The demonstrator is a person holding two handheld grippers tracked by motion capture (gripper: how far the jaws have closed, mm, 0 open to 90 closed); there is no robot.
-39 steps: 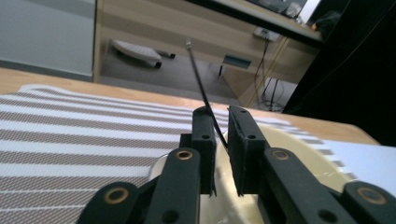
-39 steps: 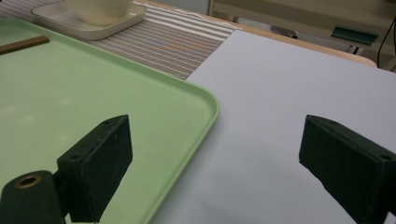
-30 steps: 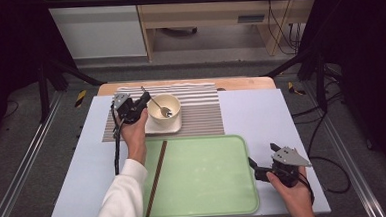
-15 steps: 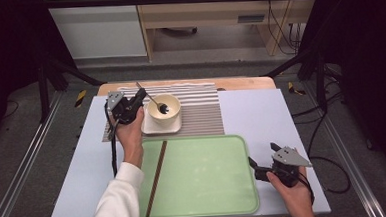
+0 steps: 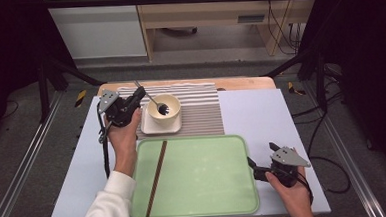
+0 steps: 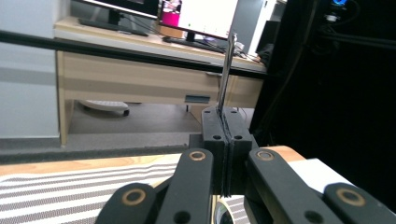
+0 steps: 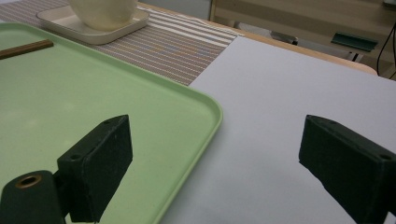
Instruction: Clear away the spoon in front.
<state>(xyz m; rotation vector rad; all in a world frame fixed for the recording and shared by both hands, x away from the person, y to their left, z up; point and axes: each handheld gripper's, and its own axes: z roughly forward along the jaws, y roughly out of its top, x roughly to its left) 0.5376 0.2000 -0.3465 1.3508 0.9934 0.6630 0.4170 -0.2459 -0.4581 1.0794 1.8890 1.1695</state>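
The left tongs (image 5: pixel 139 97) are gripping a metal fork (image 5: pixel 153 100) by its handle, just left of the cream bowl (image 5: pixel 165 111). In the high view the fork's long axis is running on a slant, handle end up toward the far left and tines (image 5: pixel 163 109) down inside the bowl's opening; whether they are touching the bowl I cannot tell. In the left gripper view the handle (image 6: pixel 226 74) is sticking almost straight up out of the clamped pads (image 6: pixel 215 135), which are pressing flat together around it with no gap showing.

The bowl is sitting on a small square plate (image 5: pixel 147 128), and that is resting on a striped placemat (image 5: pixel 201 113) at the far side of the surface (image 5: pixel 261 120).

The right tongs (image 5: pixel 259 157) are standing wide open and holding nothing, hovering at the right edge of the green tray (image 5: pixel 199 173). In the right gripper view one pad (image 7: pixel 100 161) is hanging over the tray's corner and the other over the bare surface.

A brown chopstick (image 5: pixel 157 178) is lying on the tray's left part, running lengthwise from near edge to far edge with a slight lean.
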